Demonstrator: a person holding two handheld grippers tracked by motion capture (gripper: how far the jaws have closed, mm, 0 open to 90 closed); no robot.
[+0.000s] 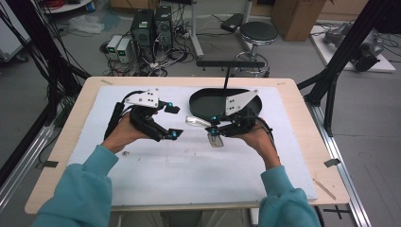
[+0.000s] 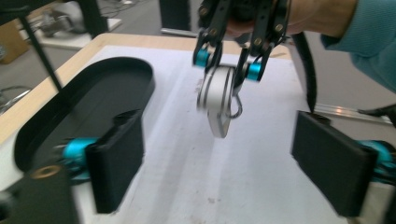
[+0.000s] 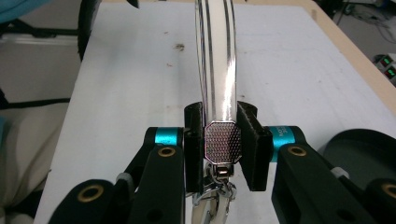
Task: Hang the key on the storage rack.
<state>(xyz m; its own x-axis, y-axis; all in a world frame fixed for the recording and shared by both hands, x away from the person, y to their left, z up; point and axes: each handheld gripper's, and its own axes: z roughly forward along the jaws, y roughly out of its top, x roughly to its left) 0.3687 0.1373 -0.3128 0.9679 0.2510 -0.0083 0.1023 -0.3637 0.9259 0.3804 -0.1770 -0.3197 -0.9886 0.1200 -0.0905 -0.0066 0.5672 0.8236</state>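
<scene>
My right gripper (image 1: 213, 124) is clamped on a chrome keyring tool (image 3: 215, 70) at centre frame, lifted off the worktop (image 1: 189, 165) so my left gripper (image 1: 173, 121), jaws wide apart, can reach it. The black tray (image 1: 208, 106) waits behind.

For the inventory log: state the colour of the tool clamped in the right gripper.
Shiny silver metal tool, with dark lengthwise stripes; clearest in the right gripper view.

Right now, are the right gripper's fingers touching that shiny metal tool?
Touching. The right gripper view shows the right gripper with both black fingers pressed flat against the sides of the metal tool, no gap.
</scene>
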